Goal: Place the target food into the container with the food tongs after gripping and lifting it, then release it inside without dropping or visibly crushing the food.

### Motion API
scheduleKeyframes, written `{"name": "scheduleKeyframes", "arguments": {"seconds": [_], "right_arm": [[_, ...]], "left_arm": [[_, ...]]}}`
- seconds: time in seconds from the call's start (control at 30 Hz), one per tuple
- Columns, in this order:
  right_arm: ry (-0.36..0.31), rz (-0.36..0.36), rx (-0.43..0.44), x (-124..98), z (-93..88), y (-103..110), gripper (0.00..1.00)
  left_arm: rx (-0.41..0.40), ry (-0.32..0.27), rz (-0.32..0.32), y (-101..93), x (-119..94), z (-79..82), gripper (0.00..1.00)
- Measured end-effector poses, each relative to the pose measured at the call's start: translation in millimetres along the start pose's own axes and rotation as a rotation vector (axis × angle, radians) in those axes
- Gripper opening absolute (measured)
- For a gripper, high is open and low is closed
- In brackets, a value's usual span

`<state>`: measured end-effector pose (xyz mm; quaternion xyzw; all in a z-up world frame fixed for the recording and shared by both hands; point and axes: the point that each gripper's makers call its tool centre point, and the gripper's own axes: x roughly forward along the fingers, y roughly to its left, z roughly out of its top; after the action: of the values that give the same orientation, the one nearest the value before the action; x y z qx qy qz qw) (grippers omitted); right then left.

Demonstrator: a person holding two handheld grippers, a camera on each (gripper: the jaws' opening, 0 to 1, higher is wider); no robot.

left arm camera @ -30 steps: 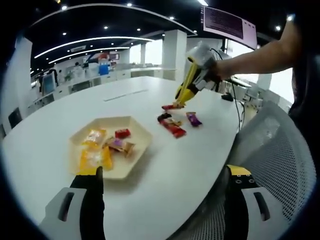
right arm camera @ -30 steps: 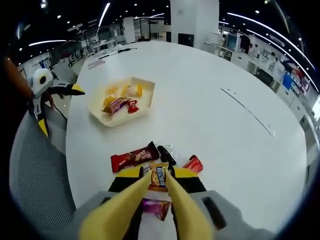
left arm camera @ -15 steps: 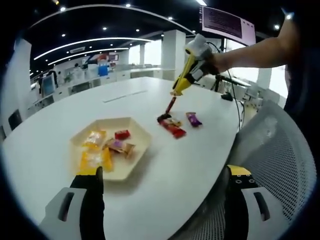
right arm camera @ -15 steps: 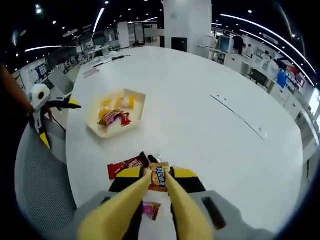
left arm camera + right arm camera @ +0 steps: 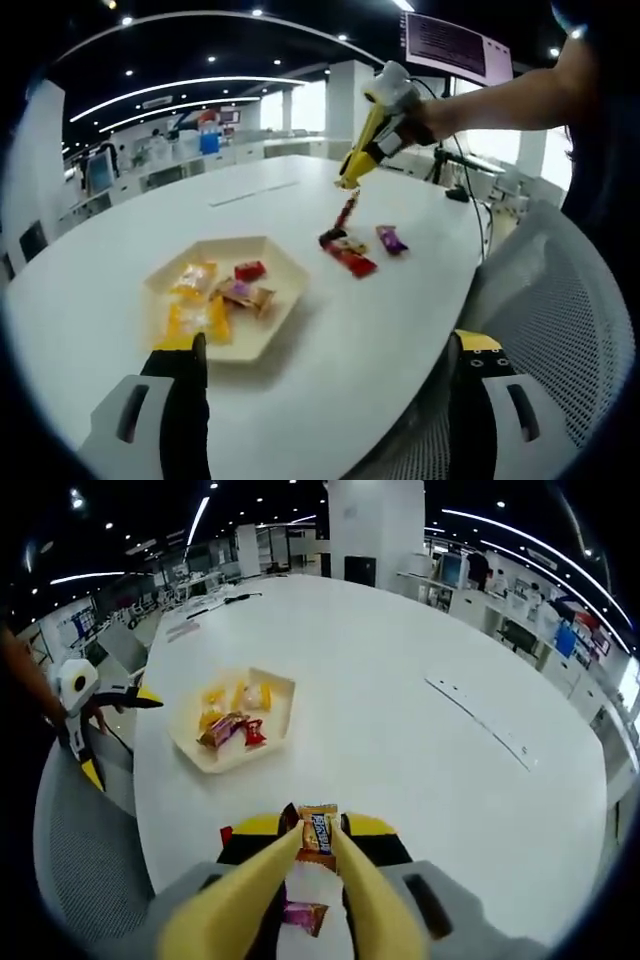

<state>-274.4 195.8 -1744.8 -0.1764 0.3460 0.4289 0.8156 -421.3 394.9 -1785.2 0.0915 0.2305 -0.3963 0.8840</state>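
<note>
The grip and the lift look done; the carry to the container and the release inside it are what remains. In the right gripper view the right gripper (image 5: pixel 317 842) has its yellow jaws closed on a wrapped snack bar (image 5: pixel 319 832), orange and brown with a blue label, pinched at its lower part so that the wrapper stands up between the jaw tips. The wrapper looks flat and undistorted, so the squeeze seems gentle enough. Seen from the left gripper view, that same gripper (image 5: pixel 349 186) is raised above the white table (image 5: pixel 90 280), and the bar (image 5: pixel 346 212) dangles from its tip, clear of the tabletop.

The container is a cream hexagonal tray (image 5: pixel 281 712); it lies well ahead of the held bar and to its left, with bare table between them. It already carries several wrapped sweets (image 5: pixel 197 300), yellow, red and brown. Below the lifted bar, a few wrapped snacks (image 5: pixel 351 251) lie on the table near its edge.

The left gripper (image 5: pixel 325 375) hangs low at the near table edge, its jaws spread wide and holding nothing, close to the tray's near side.
</note>
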Motion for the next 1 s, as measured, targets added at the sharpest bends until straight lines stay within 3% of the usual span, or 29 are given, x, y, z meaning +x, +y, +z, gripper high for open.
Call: {"name": "scheduleKeyframes", "arguments": {"seconds": [1.0], "right_arm": [[-0.049,0.117,-0.134,64.4,101.5,64.4,0.20]], "left_arm": [[0.006,-0.009,0.014,2.5,-0.9,1.4,0.97]]}}
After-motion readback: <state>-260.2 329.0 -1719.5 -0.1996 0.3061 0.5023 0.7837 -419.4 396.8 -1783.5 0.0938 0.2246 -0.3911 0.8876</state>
